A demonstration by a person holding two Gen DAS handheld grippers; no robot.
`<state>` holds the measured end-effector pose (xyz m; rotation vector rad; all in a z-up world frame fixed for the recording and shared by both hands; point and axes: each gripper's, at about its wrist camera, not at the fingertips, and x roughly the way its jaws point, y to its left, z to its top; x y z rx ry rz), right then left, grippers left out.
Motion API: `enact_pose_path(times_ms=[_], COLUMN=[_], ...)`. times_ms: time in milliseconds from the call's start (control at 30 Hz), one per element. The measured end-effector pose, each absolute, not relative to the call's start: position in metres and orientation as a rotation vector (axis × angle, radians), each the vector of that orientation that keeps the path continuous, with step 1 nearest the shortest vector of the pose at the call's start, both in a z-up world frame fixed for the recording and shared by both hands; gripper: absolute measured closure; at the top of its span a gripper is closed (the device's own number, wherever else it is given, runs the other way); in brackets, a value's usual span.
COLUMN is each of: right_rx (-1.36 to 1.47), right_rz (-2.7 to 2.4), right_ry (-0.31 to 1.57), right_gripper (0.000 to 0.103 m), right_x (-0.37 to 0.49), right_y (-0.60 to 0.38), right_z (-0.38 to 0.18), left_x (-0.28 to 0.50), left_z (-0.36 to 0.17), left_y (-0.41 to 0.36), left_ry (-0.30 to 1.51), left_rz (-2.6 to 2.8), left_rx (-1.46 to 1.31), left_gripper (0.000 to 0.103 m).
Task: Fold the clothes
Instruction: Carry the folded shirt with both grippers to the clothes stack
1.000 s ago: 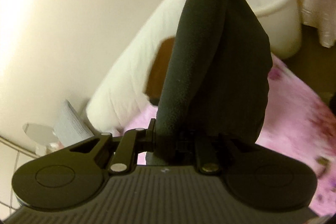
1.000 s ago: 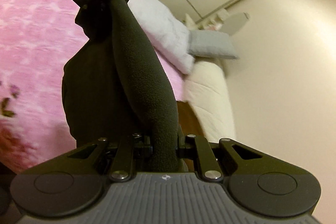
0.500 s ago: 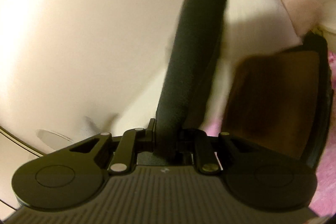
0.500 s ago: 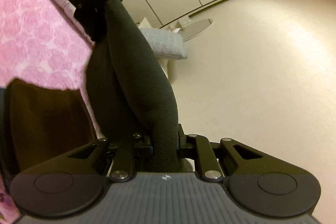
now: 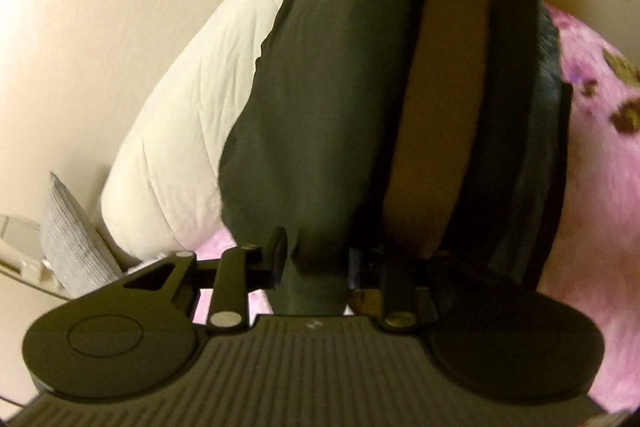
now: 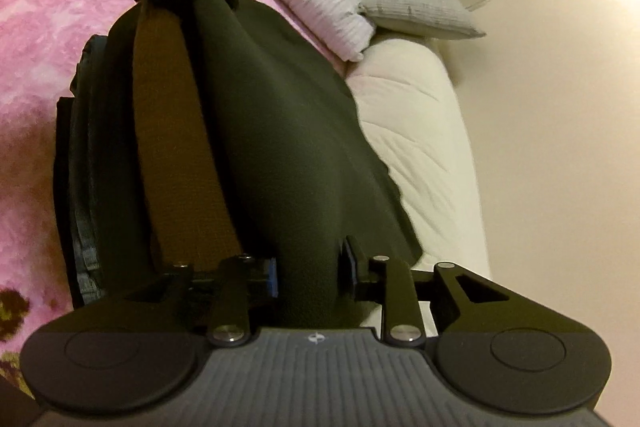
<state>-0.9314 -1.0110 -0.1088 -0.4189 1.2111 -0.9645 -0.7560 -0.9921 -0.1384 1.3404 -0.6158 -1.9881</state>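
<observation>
A bed with a pink floral blanket (image 6: 36, 27) fills the scene, a cream wall behind it. From the left in the left wrist view: a grey pillow (image 5: 66, 239), a white quilted duvet (image 5: 192, 99), then the dark folded garment (image 5: 320, 87) lying on a stack of folded clothes (image 5: 512, 107) (brown, black and denim layers). The left gripper (image 5: 316, 263) has the garment's near end between its fingers – they are spreading, with a gap showing beside the cloth. In the right wrist view the right gripper (image 6: 308, 275) sits at the opposite end, fingers likewise opening around the fabric, blue pads showing – the left gripper is visible at the far end.
</observation>
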Motion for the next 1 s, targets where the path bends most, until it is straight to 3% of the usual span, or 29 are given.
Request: enact_pose_path(times_ms=[67, 233, 400, 533, 700, 1000], right_rx=[-0.429, -0.373, -0.365, -0.342, -0.313, -0.364], right_rz=[-0.961, -0.952, -1.034, -0.959, -1.033, -0.995], right_ry=[1.226, 1.226, 1.151, 1.216, 1.154, 1.241], right_gripper=[0.076, 0.084, 0.085, 0.084, 0.084, 0.082], right_x=[-0.927, -0.922, -0.931, -0.924, -0.926, -0.919], right_y=[-1.009, -1.004, -0.983, -0.97, -0.966, -0.958], right_z=[-0.108, -0.108, -0.071, -0.108, -0.098, -0.132], left_x=[-0.748, -0.752, -0.747, -0.747, -0.752, -0.76], left_z=[-0.138, -0.136, -0.131, -0.154, -0.142, -0.152], left_y=[-0.988, -0.991, -0.98, -0.979, -0.982, -0.975], left_ry=[-0.62, -0.621, -0.615, -0.608, -0.594, -0.601], left_rz=[-1.992, -1.987, -1.988, -1.989, -1.985, -1.972], left_rx=[1.347, 1.336, 1.285, 1.336, 1.315, 1.339], left_gripper=[0.077, 0.089, 0.089, 0.09, 0.09, 0.09])
